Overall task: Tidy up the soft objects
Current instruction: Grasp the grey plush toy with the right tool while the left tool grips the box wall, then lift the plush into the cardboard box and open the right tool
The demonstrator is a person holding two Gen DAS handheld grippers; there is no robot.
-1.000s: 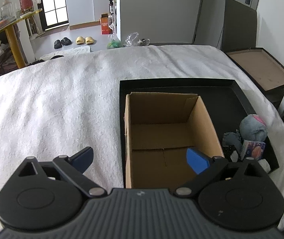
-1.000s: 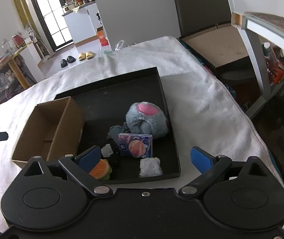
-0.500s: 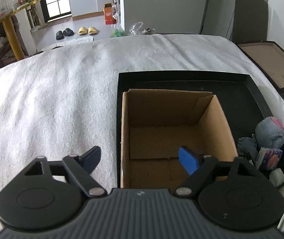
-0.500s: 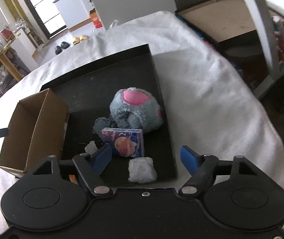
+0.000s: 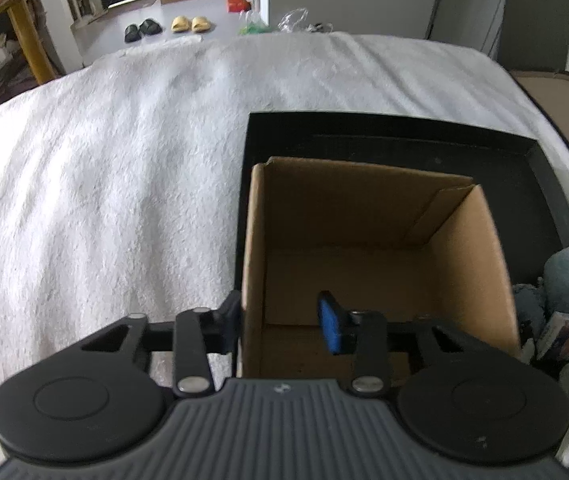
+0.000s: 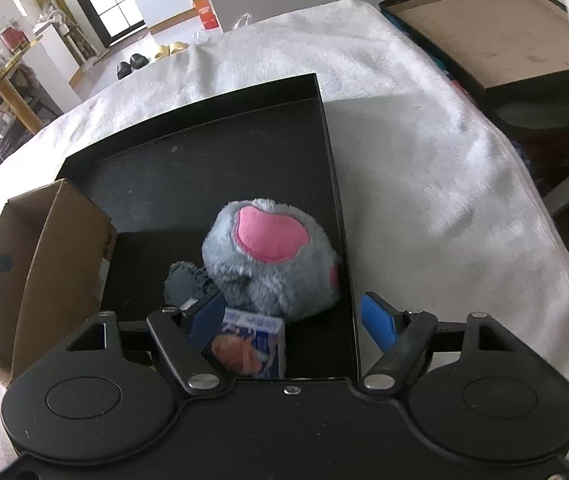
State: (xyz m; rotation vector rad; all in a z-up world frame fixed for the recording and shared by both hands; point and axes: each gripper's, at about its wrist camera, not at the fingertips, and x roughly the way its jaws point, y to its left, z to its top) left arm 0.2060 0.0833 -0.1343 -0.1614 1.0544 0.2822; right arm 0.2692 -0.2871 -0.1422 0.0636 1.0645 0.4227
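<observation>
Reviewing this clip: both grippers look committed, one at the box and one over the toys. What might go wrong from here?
1. The left gripper straddles the box wall, one finger outside, one inside; closing could crush or tip the cardboard.
2. The right gripper is open around the plush, with its left finger on the tissue pack; it may grab or drag the pack too.
3. Its right finger sits near the tray wall and could snag it.

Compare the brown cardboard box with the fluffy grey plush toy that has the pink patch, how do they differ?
The brown cardboard box is rigid, flat-walled and open-topped with nothing visible inside; the fluffy grey plush toy is rounded and furry. The left gripper straddles the box's wall, one finger outside and one inside; the open right gripper only frames the plush. Both sit in the black tray.
</observation>
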